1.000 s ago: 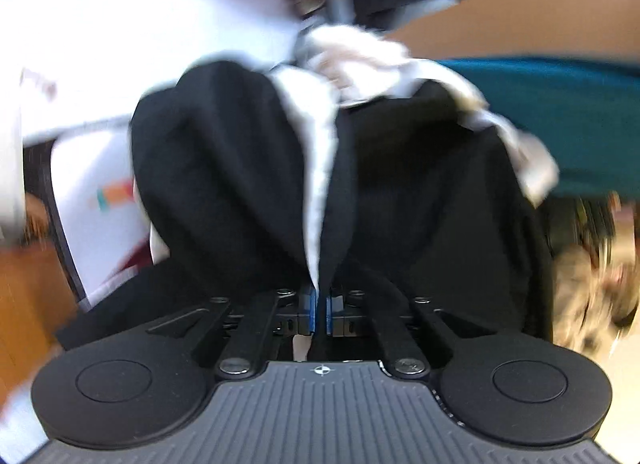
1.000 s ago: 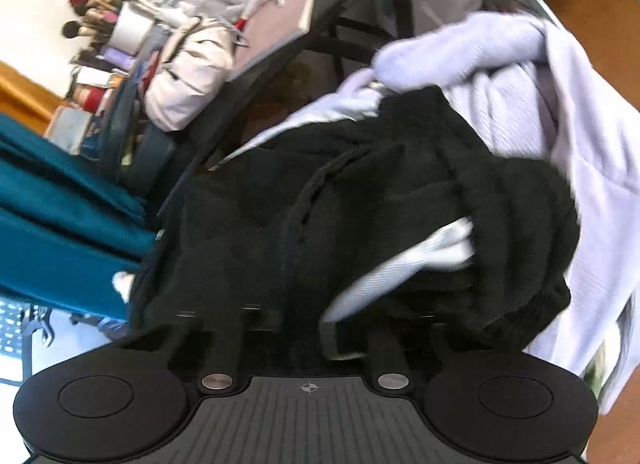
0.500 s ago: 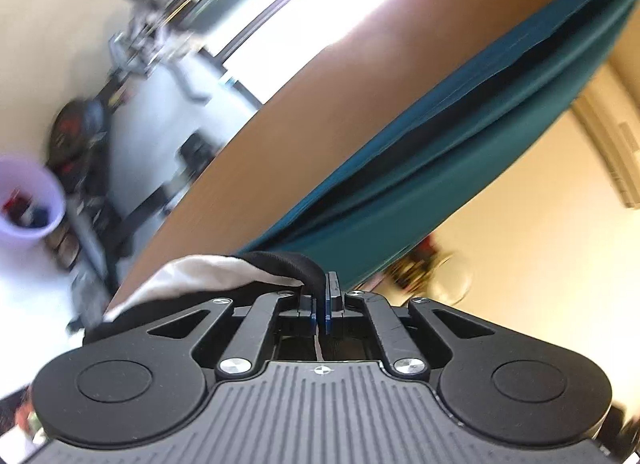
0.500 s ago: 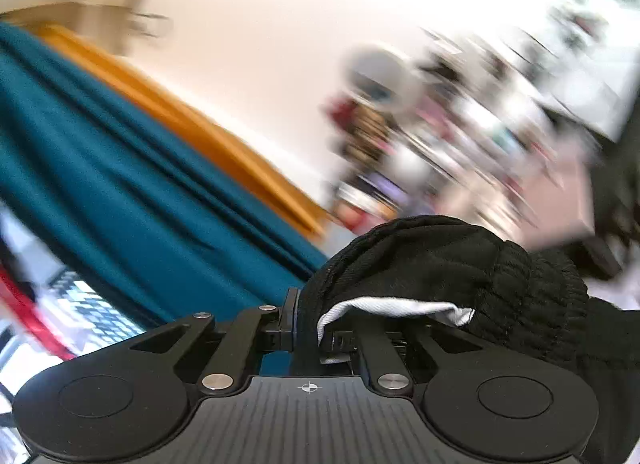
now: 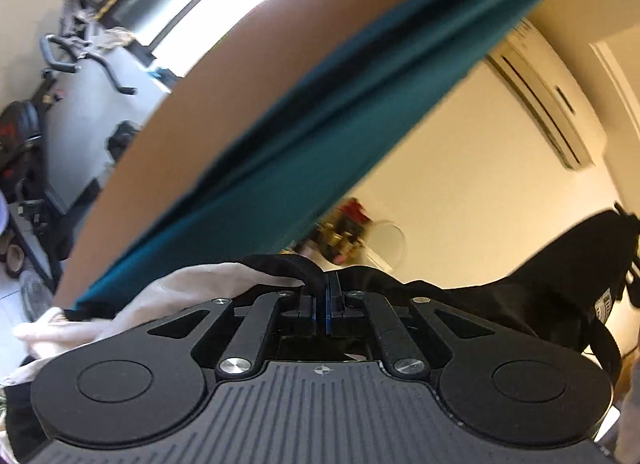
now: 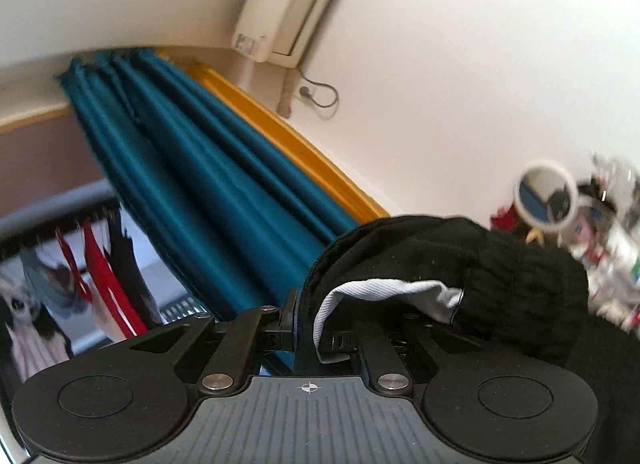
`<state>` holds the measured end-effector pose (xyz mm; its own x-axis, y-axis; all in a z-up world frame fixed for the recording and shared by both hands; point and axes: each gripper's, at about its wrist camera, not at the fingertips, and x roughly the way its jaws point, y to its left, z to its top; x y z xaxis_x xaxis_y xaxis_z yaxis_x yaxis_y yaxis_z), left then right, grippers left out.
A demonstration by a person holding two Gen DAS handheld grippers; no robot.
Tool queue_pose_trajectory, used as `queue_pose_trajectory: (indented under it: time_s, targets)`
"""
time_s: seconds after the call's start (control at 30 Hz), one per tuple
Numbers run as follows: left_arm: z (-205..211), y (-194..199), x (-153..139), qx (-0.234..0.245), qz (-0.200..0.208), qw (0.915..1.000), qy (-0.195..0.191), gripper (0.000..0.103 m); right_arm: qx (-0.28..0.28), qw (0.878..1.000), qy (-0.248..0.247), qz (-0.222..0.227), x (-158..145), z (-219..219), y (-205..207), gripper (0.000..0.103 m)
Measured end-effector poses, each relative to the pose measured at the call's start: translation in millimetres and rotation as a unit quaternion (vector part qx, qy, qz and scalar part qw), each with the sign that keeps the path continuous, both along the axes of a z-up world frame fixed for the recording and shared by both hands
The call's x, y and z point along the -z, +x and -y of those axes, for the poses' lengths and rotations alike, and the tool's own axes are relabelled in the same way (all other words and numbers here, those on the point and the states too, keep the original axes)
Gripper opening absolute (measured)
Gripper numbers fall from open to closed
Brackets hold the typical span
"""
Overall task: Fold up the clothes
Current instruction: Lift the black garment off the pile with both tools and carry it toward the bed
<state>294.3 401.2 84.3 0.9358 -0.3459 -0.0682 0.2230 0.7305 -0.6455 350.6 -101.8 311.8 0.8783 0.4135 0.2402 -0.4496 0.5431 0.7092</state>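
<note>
A black garment with white lining [image 5: 500, 304] hangs between both grippers, held high in the air. My left gripper [image 5: 323, 300] is shut on its black edge, with white fabric [image 5: 172, 296] draped to the left. My right gripper [image 6: 308, 324] is shut on a thick black ribbed edge [image 6: 500, 284] with a white strip [image 6: 380, 290] folded across it. Most of the garment hangs below both views and is hidden.
Teal curtains [image 6: 192, 184] and an orange wall [image 5: 240, 64] fill the background. A wall air conditioner [image 6: 296, 4] is high up. An exercise bike [image 5: 52, 64] stands at left. A cluttered shelf with a round mirror [image 6: 546, 200] is at right.
Both grippers have lifted the garment up from the pile of clothes. The views now point up at the wall, curtains and air conditioner. Both stay shut on it.
</note>
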Motion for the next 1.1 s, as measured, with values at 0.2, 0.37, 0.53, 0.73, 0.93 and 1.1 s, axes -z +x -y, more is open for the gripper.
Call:
queue_pose_trajectory:
  time_s: [0.2,0.37,0.53,0.73,0.93,1.1]
  targets:
    - [56,-11,-16,0.059,0.087,0.9944,0.009,0.004,0.059,0.996,-0.048,-0.049,-25,45,-78,0.006]
    - [119,-9,-24,0.127,0.122,0.9844,-0.005,0.004,0.138,0.986,-0.059,-0.077,-30,101,-143,0.006]
    - [207,-23,-42,0.183,0.157,0.9706,-0.006,0.004,0.168,0.98,-0.044,-0.1,-29,182,-215,0.006]
    - [338,-41,-38,0.242,0.139,0.9602,-0.007,0.004,0.197,0.978,-0.065,-0.033,-25,298,-331,0.006]
    - [493,-67,-9,0.316,0.069,0.9448,-0.054,0.004,0.25,0.963,-0.098,-0.013,-10,426,-436,0.006]
    - [595,-66,27,0.42,-0.013,0.899,-0.123,0.004,0.295,0.948,-0.109,-0.059,-11,513,-485,0.006]
